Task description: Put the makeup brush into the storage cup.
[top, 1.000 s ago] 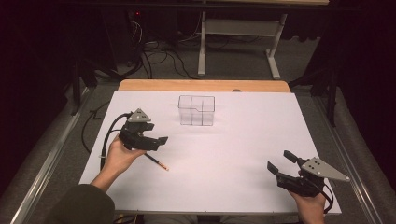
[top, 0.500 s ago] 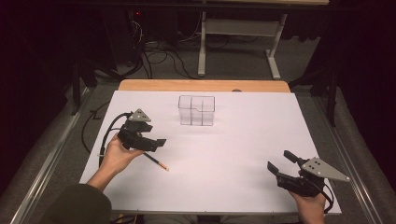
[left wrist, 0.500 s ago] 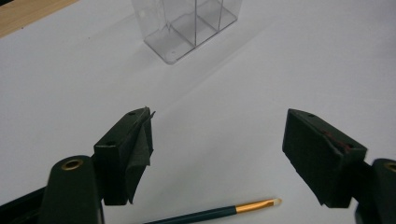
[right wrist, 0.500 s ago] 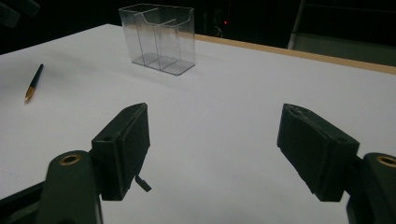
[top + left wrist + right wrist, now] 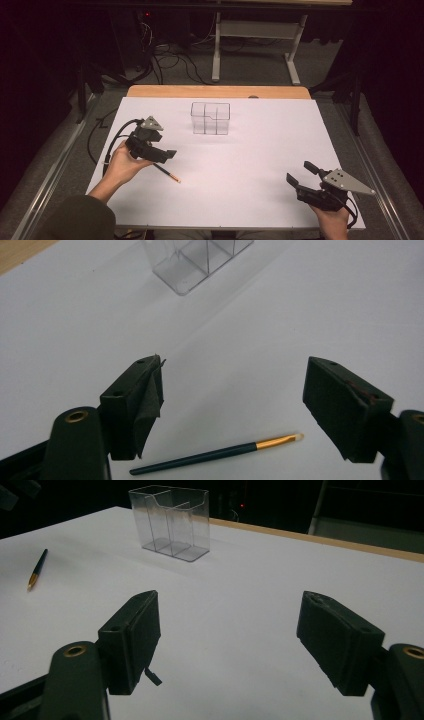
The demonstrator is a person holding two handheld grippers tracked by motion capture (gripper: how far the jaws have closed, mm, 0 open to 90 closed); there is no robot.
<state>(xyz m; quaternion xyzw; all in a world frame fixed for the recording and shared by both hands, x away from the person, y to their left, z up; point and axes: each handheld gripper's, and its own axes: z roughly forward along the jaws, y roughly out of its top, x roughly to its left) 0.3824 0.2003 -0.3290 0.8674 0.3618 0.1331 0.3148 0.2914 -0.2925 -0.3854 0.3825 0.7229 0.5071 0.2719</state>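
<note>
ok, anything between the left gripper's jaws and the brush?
Nothing. In the left gripper view the left gripper stands open above the brush, bare white table between them.

I am holding my right gripper (image 5: 227,645) low over the white table (image 5: 250,630), its two black jaws standing wide apart with bare surface between them. A small dark scrap is hanging off the inner face of the jaw on the left. Ahead, a clear plastic organizer (image 5: 170,522) with upright compartments is standing near the far wooden edge. Off to the left, well apart from it, a dark brush with a gold ferrule (image 5: 37,570) is lying flat.
</note>
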